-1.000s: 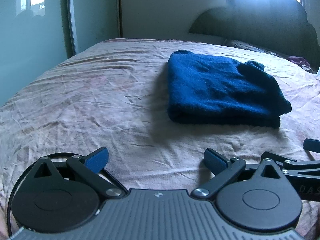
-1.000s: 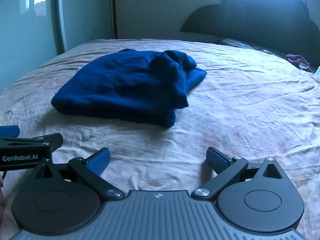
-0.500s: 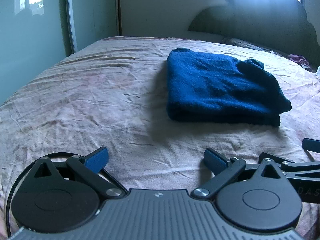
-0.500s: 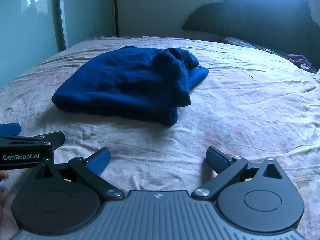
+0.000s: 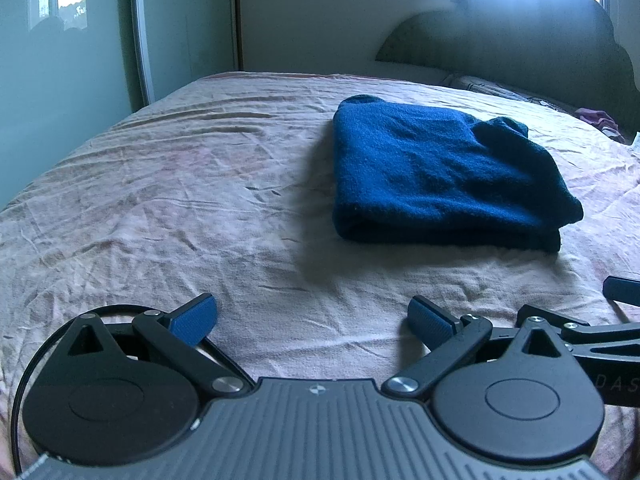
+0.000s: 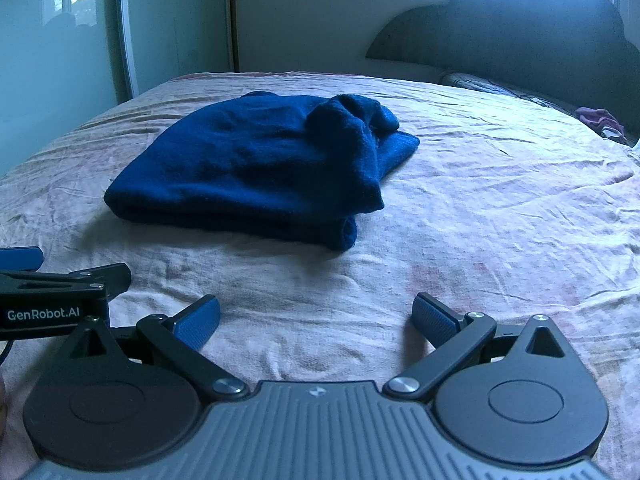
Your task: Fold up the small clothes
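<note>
A dark blue knitted garment (image 5: 444, 176) lies folded in a thick block on the pink bed sheet (image 5: 180, 208). In the right wrist view the garment (image 6: 260, 164) shows a bunched part on its right top. My left gripper (image 5: 312, 320) is open and empty, low over the sheet, in front of the garment and to its left. My right gripper (image 6: 316, 322) is open and empty, in front of the garment and to its right. Each gripper's side shows at the edge of the other's view.
A dark headboard (image 5: 520, 44) stands at the far end of the bed. A purple cloth (image 5: 598, 120) lies at the far right by the headboard. A wall and a pale sliding door (image 5: 60, 80) run along the bed's left side.
Both grippers have tilted down a little and stayed open. The garment sits slightly lower in both views and has not moved on the bed.
</note>
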A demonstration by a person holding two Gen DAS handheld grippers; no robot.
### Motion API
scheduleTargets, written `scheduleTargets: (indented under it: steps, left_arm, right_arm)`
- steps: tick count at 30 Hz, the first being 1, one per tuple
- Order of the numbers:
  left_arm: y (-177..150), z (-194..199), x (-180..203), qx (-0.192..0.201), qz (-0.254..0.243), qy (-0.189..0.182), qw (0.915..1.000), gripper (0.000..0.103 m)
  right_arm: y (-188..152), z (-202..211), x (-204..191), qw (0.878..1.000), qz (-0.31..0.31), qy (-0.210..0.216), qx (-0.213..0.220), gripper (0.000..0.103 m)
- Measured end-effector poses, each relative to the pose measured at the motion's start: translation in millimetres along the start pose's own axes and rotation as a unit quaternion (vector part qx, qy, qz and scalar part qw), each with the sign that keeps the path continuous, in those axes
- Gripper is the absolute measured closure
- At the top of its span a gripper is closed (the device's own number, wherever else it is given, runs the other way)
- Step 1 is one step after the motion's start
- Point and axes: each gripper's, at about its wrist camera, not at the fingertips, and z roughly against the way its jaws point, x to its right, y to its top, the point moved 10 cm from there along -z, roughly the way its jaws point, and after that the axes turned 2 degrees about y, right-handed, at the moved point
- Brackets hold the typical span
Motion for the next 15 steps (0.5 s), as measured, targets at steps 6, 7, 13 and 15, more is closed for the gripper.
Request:
scheduleTargets:
  steps: [6,7,13,15]
  left_arm:
    - [-1.5,-0.5,0.6,-0.001,0.0,0.0,1.0,0.0]
    - [-0.7,-0.8,0.7,-0.001,0.0,0.0,1.0,0.0]
    - [-0.7,-1.0,0.6,-0.001,0.001,0.0,1.0,0.0]
    - [-0.8,-1.0,0.6,-0.001,0.001,0.0,1.0,0.0]
  right_arm:
    - [-0.1,0.0,-0.2,1.0,0.0,0.0,0.0,0.0]
    - [-0.1,0.0,-0.2,1.0,0.0,0.0,0.0,0.0]
    - [-0.1,0.0,-0.3,1.0,0.0,0.0,0.0,0.0]
    - [-0.1,0.1,-0.3,1.0,0.0,0.0,0.0,0.0]
